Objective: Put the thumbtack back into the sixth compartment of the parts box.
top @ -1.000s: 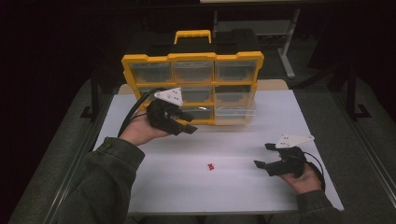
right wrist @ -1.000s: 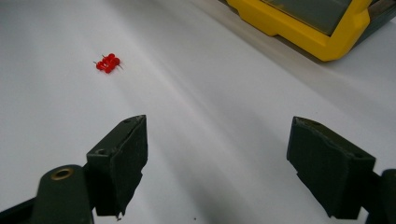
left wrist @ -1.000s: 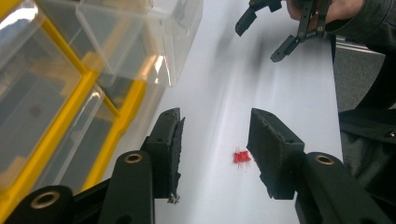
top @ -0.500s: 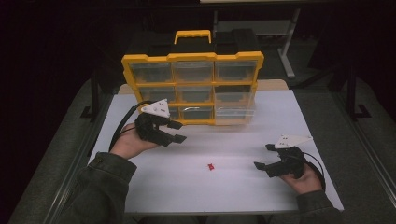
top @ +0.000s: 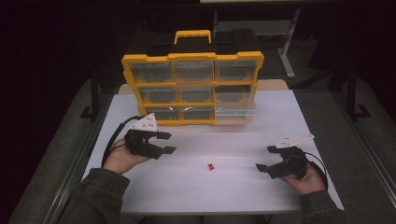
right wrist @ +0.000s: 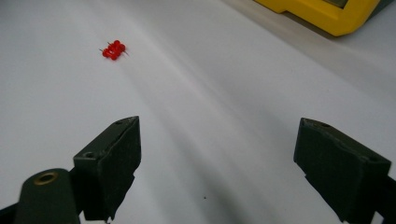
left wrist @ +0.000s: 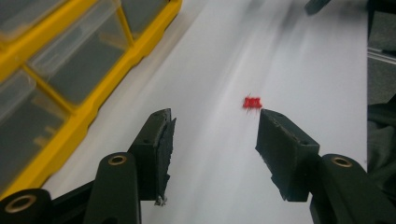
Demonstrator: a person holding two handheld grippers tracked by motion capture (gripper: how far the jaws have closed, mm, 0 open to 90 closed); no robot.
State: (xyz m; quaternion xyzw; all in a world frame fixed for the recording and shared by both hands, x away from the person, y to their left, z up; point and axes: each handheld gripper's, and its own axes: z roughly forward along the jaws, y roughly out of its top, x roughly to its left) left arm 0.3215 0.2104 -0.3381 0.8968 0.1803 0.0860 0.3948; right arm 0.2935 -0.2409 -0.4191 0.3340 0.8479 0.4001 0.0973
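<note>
our left gripper (top: pixel 167 143) has just been opening its jaws, with nothing between them, and our right gripper (top: pixel 264 158) stands wide and empty. the small red plastic pushpins (top: pixel 210 166) lie on the white table (top: pixel 233 191) between both. the yellow compartment organizer with clear drawers (top: pixel 192 88) stands well behind, blocking nothing.

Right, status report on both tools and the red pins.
Left tool open, jaws just been opening, nothing between them. Right tool open, empty. Red pins loose on white table between both tools. Path clear.
</note>
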